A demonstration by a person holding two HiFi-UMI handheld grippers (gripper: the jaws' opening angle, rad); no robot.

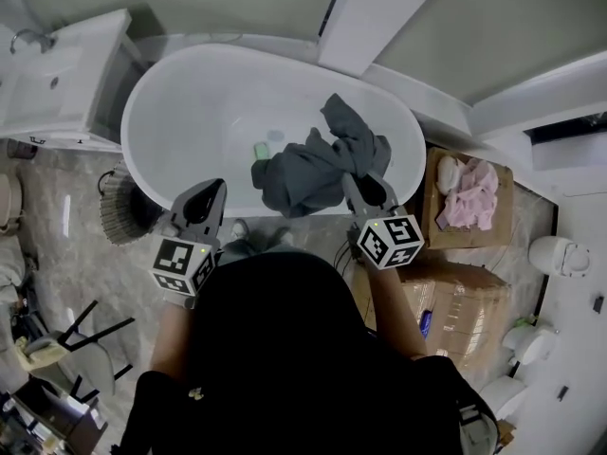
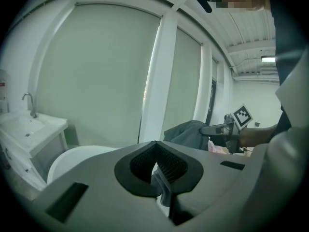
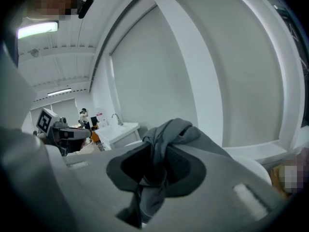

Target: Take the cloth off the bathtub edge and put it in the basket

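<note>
Basket: a round woven basket (image 1: 119,211) sat on the floor at far left, beside the white oval bathtub (image 1: 152,93).
Left gripper (image 1: 218,188): fingers together, empty, nearer the basket.
Cloth: a crumpled dark grey cloth (image 1: 308,169) hung over the tub, trailing leftward.
Right gripper (image 1: 355,179): clamped on 1 end.

We wear a black top (image 1: 285,349) with short sleeves and a small pale mark near the left sleeve. Our left gripper (image 2: 155,146) and right gripper (image 3: 157,151) are matte grey shells tapering forward. Each has a dark hollow around ribbed black pads (image 2: 170,166) and a rectangular slot on either side of that hollow. Behind each gripper sits a cube with black-and-white square markers, the left cube (image 1: 182,265) and the right cube (image 1: 391,240).
</note>
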